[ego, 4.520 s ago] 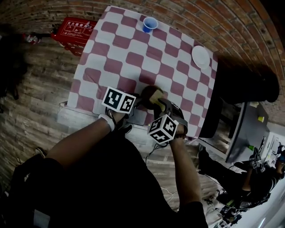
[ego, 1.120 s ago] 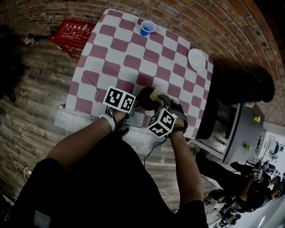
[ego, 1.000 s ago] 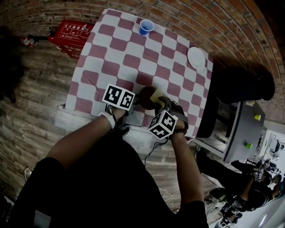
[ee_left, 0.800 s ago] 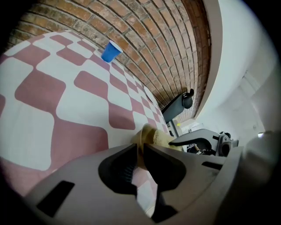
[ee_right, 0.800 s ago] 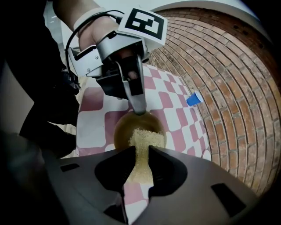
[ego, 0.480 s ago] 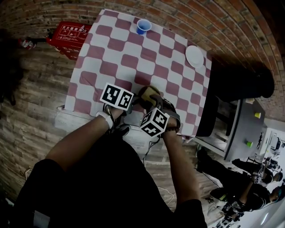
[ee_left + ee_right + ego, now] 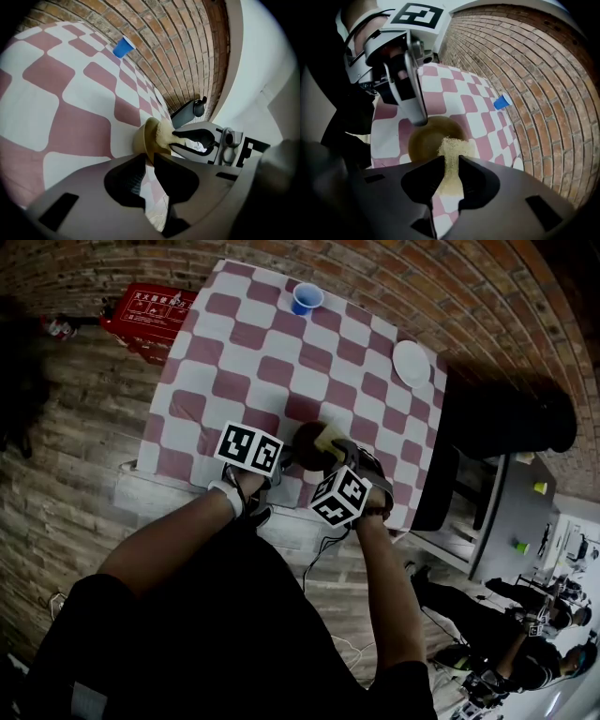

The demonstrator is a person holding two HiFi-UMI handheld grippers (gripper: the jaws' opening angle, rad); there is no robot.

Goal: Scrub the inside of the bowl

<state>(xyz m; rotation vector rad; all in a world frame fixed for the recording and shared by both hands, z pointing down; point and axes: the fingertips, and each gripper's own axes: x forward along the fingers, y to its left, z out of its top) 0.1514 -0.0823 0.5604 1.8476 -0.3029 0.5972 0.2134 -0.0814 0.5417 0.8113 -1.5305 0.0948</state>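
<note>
A brown bowl (image 7: 307, 441) sits near the front edge of the red-and-white checked table (image 7: 281, 343). My left gripper (image 7: 284, 454) is shut on the bowl's rim (image 7: 151, 151), its jaws pinching the wall. My right gripper (image 7: 331, 456) is shut on a yellow sponge (image 7: 451, 152), which reaches over the bowl (image 7: 427, 137) and into its inside. In the left gripper view the sponge (image 7: 164, 134) presses against the tilted bowl (image 7: 143, 137), with the right gripper (image 7: 176, 136) behind it. The left gripper's finger (image 7: 414, 96) touches the far rim in the right gripper view.
A blue cup (image 7: 307, 297) stands at the table's far edge and a small white plate (image 7: 412, 362) at the far right. A red box (image 7: 148, 306) lies on the wooden floor to the left. Dark furniture (image 7: 511, 418) stands right of the table. People stand at lower right.
My right gripper has swung back to the right with the sponge, after shifting left half a second ago. The left gripper keeps its hold on the bowl's rim.
</note>
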